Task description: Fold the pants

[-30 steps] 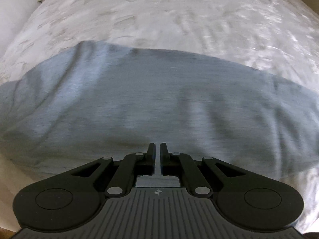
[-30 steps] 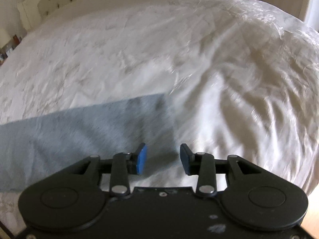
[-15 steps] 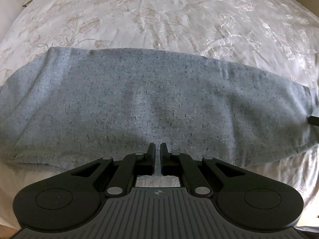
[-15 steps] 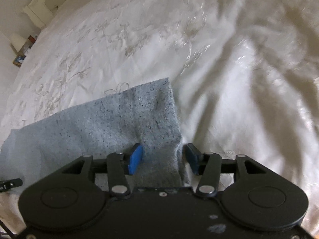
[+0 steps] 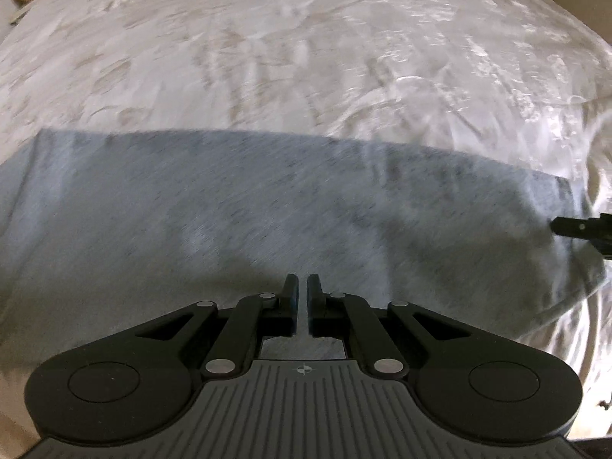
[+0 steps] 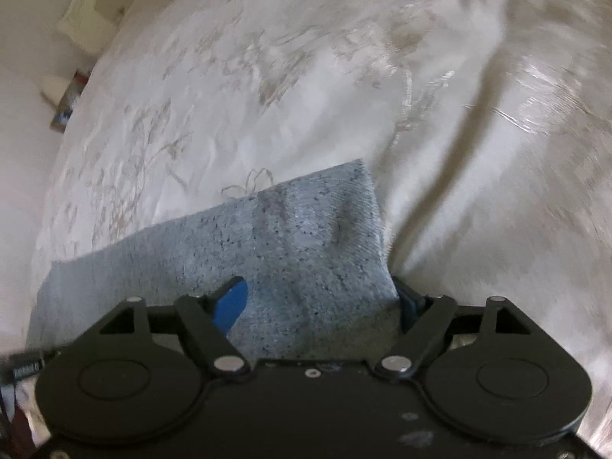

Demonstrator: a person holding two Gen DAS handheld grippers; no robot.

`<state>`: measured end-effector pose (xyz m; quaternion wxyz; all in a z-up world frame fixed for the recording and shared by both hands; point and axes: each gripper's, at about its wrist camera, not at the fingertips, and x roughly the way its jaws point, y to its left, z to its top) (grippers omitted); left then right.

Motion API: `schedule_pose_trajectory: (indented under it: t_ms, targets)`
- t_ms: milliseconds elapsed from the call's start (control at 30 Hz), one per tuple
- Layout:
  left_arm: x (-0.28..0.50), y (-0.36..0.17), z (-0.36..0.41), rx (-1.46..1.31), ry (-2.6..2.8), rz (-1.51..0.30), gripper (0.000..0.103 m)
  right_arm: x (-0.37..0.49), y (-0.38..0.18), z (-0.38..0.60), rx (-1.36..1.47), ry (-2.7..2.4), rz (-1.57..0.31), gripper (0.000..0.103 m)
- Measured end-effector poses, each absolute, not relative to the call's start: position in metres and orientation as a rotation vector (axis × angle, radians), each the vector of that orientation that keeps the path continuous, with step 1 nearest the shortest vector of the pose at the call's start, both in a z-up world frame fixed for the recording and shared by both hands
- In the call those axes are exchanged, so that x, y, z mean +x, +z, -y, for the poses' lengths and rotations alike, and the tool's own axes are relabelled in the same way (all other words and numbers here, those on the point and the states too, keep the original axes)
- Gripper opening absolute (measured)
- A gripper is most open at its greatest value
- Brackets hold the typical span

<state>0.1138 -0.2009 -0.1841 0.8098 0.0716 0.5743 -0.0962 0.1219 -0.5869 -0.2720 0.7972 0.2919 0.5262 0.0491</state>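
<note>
Right claw (image 6: 321, 302) wide, straddling pants (image 6: 306, 252) end, left claw (image 5: 302, 294) nearly closed over pants

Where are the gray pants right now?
The gray pants lie flat across the white bedspread, right in front of the left gripper. Their right end sits between the fingers of the open right gripper.

Soft grey heathered knit pants (image 5: 267, 206) on a glossy, satin-like white embroidered bedspread (image 5: 306, 57); matt black plastic left gripper (image 5: 302, 298) with ribbed body and shiny metal pivot pins
</note>
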Motion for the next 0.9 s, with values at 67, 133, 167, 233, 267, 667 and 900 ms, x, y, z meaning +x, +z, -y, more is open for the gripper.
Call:
schedule_pose_trajectory:
  t_ms: [67, 133, 167, 233, 267, 667, 900]
  targets:
    - [0.121, -0.186, 0.211, 0.159, -0.231, -1.221, 0.005, 0.123, -0.272, 0.590, 0.647, 0.117, -1.135, 0.079]
    - [0.129, -0.187, 0.221, 0.166, -0.259, -1.212, 0.005, 0.120, -0.271, 0.596, 0.700, 0.111, -1.122, 0.073]
    - [0.133, -0.189, 0.226, 0.170, -0.270, -1.208, 0.005, 0.117, -0.269, 0.599, 0.721, 0.108, -1.113, 0.053]
    - [0.141, -0.193, 0.235, 0.182, -0.291, -1.203, 0.005, 0.112, -0.267, 0.604, 0.756, 0.102, -1.110, 0.014]
    - [0.146, -0.196, 0.241, 0.191, -0.301, -1.204, 0.005, 0.109, -0.266, 0.607, 0.806, 0.119, -1.102, 0.014]
    - [0.163, -0.217, 0.258, 0.272, -0.329, -1.219, 0.005, 0.103, -0.199, 0.590, 0.850, 0.172, -0.961, 0.014]
    - [0.124, -0.212, 0.236, 0.217, -0.375, -1.245, 0.005, 0.114, -0.166, 0.573, 0.829, 0.205, -0.931, 0.014]
